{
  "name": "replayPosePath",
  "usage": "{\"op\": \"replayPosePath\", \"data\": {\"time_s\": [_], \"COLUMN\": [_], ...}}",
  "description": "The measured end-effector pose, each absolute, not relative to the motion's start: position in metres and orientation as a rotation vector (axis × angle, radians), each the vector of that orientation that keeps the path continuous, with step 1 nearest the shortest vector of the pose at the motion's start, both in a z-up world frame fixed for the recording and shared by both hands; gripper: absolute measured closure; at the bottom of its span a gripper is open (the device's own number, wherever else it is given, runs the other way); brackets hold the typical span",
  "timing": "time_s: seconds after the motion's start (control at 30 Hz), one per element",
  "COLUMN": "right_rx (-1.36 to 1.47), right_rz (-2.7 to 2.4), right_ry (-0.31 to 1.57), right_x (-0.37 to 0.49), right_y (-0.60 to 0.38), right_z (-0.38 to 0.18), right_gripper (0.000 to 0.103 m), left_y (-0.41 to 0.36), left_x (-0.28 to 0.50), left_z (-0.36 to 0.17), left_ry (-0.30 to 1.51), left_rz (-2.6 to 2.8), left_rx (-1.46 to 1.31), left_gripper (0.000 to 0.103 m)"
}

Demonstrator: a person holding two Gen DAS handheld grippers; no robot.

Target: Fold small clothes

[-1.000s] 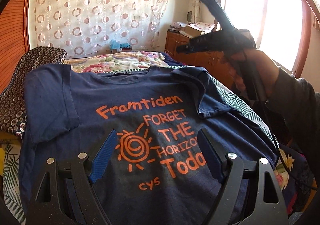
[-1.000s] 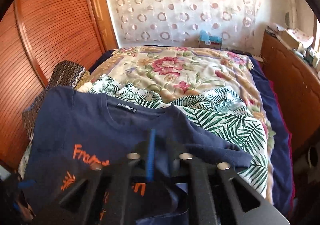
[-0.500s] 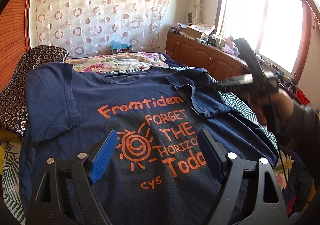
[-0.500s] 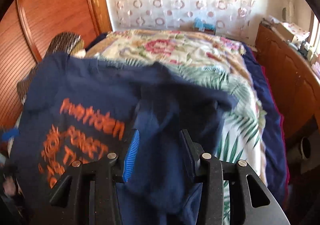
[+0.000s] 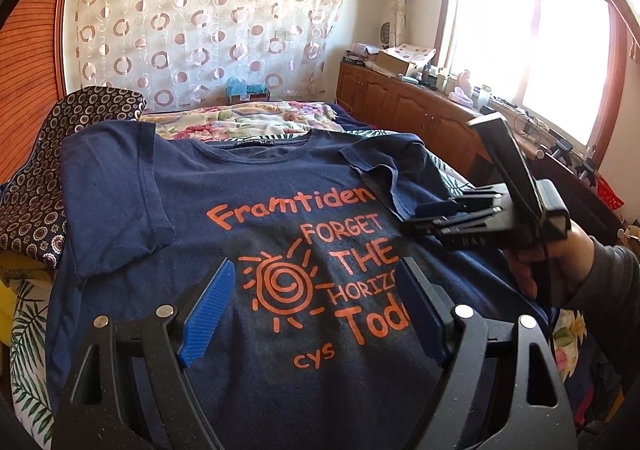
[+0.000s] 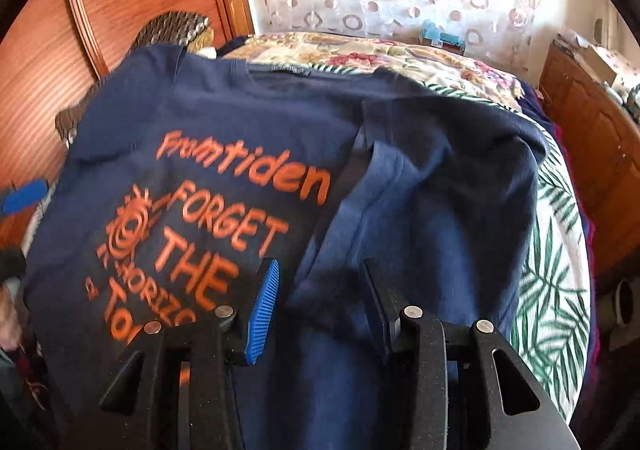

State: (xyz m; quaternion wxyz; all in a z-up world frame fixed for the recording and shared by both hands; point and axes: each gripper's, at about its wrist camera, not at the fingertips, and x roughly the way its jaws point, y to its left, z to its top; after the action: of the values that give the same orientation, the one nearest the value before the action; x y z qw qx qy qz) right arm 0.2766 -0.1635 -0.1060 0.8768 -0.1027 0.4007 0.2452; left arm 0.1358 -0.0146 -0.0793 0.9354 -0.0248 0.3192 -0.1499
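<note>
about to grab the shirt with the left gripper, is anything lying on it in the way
Nothing visible does. The left gripper hangs open over the bare print of the shirt. The right gripper is off to the side by the folded-in sleeve.

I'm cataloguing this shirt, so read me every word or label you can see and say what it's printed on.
On the navy T-shirt chest, in orange print:
"Framtiden"
"FORGET"
"THE"
"HORIZO", its end hidden by the left gripper's fingers
"Toda", cut off the same way
"cys"
Neck label: pale lettering, too small to read.
Right gripper body: faint marking, unreadable.
</note>
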Motion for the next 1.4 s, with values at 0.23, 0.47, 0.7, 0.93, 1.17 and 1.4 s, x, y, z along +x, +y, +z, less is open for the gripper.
{"op": "replayPosePath", "data": {"time_s": [0.23, 0.47, 0.7, 0.93, 1.17, 1.4], "right_rx": [-0.233, -0.213, -0.112, -0.173, 0.074, -0.005], "right_rz": [0.548, 0.588, 0.516, 0.321, 0.391, 0.446], "right_ry": [0.81, 0.823, 0.693, 0.778, 0.885, 0.785], "right_x": [0.248, 0.242, 0.264, 0.336, 0.402, 0.426], "right_y": [-0.173, -0.181, -0.216, -0.237, -0.25, -0.228], "right_z": [-0.101, -0.098, -0.068, -0.082, -0.084, -0.063], "right_gripper": [0.094, 0.079, 0.055, 0.048, 0.048, 0.092], "left_y": [-0.017, -0.004, 0.021, 0.057, 0.07, 0.067], "left_x": [0.135, 0.141, 0.149, 0.167, 0.18, 0.188], "left_z": [-0.078, -0.079, -0.068, -0.055, -0.049, -0.051], "left_ry": [0.646, 0.651, 0.629, 0.617, 0.617, 0.618], "left_rz": [-0.311, -0.289, -0.247, -0.171, -0.151, -0.158], "left_rx": [-0.043, -0.072, -0.054, -0.049, -0.038, -0.032], "left_gripper": [0.02, 0.02, 0.02, 0.02, 0.02, 0.02]}}
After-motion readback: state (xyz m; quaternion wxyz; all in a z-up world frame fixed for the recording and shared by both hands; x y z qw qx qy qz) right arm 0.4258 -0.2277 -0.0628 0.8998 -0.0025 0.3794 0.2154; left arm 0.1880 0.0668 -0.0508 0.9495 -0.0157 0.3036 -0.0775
